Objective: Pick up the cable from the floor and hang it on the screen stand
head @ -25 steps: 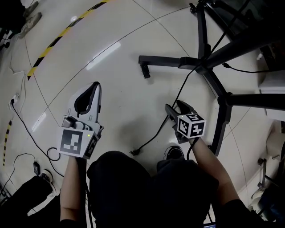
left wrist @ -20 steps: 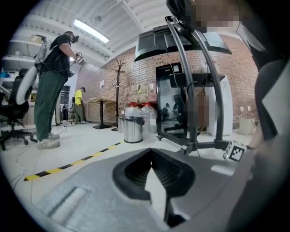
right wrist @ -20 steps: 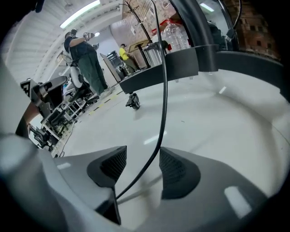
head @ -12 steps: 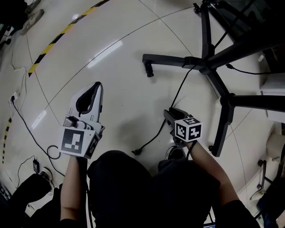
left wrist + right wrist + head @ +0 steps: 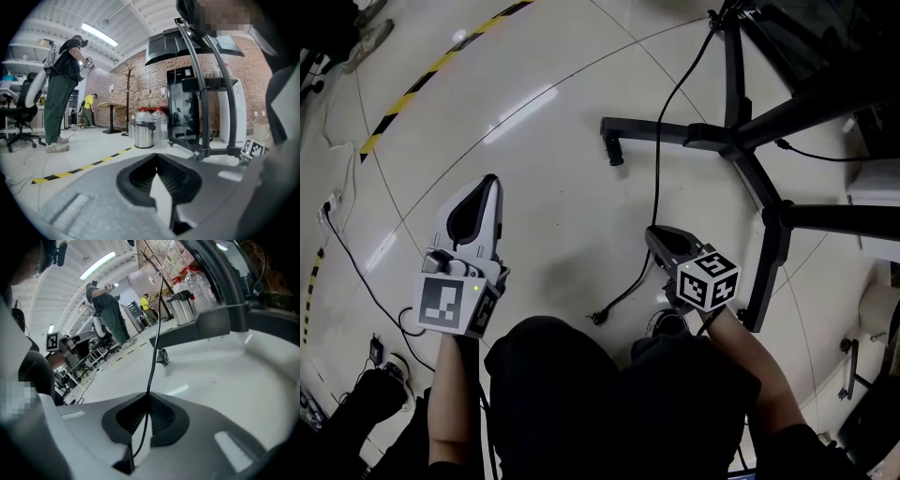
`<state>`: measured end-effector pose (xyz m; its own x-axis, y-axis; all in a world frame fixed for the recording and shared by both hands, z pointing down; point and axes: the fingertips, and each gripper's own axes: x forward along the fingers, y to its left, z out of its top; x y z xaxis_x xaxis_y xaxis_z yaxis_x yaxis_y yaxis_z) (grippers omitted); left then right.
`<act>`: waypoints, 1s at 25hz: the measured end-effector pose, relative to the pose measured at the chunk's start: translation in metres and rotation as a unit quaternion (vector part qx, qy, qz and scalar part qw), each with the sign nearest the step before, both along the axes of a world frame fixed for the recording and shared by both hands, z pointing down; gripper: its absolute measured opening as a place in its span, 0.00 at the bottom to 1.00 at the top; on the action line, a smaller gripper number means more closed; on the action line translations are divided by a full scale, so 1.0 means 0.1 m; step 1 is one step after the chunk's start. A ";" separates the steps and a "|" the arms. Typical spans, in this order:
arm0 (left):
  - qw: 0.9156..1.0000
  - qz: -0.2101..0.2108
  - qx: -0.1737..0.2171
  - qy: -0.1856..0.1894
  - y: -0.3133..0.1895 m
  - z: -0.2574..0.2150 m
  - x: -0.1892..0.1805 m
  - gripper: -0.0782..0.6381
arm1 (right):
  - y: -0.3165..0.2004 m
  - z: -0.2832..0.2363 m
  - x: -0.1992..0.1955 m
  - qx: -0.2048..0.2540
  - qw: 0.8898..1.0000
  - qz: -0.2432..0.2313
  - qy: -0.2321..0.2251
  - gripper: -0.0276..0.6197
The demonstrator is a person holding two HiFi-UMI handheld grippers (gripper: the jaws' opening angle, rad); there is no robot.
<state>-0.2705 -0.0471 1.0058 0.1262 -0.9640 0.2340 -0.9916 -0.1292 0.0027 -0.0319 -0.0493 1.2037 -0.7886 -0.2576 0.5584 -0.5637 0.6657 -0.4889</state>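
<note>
A thin black cable (image 5: pixel 656 159) runs taut from my right gripper (image 5: pixel 652 232) up to the top of the black screen stand (image 5: pixel 741 141). Its plug end (image 5: pixel 598 317) trails on the floor below. In the right gripper view the cable (image 5: pixel 156 333) passes between the ribbed pads of the right gripper (image 5: pixel 147 394), whose jaws are closing tight and pinching it. My left gripper (image 5: pixel 490 180) hovers over bare floor to the left. Its tips meet with nothing between them, as the left gripper view also shows for the left gripper (image 5: pixel 156 155).
The stand's legs spread over the floor, one ending in a caster (image 5: pixel 614 155). Yellow-black tape (image 5: pixel 422 80) crosses the far left. Other cables (image 5: pixel 347 253) and an adapter (image 5: pixel 375 349) lie at the left. A person in green (image 5: pixel 63 89) and a metal bin (image 5: pixel 143 134) stand farther off.
The right gripper's jaws have gone from wide to closed on the cable. The cable, slack on the floor before, now rises straight to the stand. The left gripper shifted slightly left.
</note>
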 end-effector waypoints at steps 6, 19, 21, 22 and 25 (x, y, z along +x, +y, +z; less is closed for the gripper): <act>0.999 -0.013 0.030 0.010 0.01 -0.31 -0.04 0.12 | -0.09 -0.65 -0.04 0.065 0.997 -0.035 -0.031 0.06; 0.997 -0.018 0.077 0.012 -0.07 -1.41 0.05 0.12 | -0.48 -2.25 -0.04 0.258 0.961 -0.093 0.027 0.06; 0.997 -0.017 0.072 0.021 -0.02 -1.69 0.12 0.12 | -0.54 -2.60 -0.03 0.272 0.957 -0.093 0.039 0.06; 0.998 -0.014 0.066 0.020 0.02 -1.85 0.16 0.12 | -0.54 -2.80 -0.05 0.273 0.956 -0.095 0.040 0.06; 0.999 -0.008 0.054 0.006 0.09 -2.35 0.24 0.12 | -0.51 -3.39 -0.07 0.268 0.957 -0.100 0.036 0.06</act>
<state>-0.2469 -0.0381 0.7708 0.1133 -0.9854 0.1274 -0.9935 -0.1141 0.0009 -0.0391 -0.1001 0.8647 -0.8163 -0.3701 0.4434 -0.4177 0.9085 -0.0107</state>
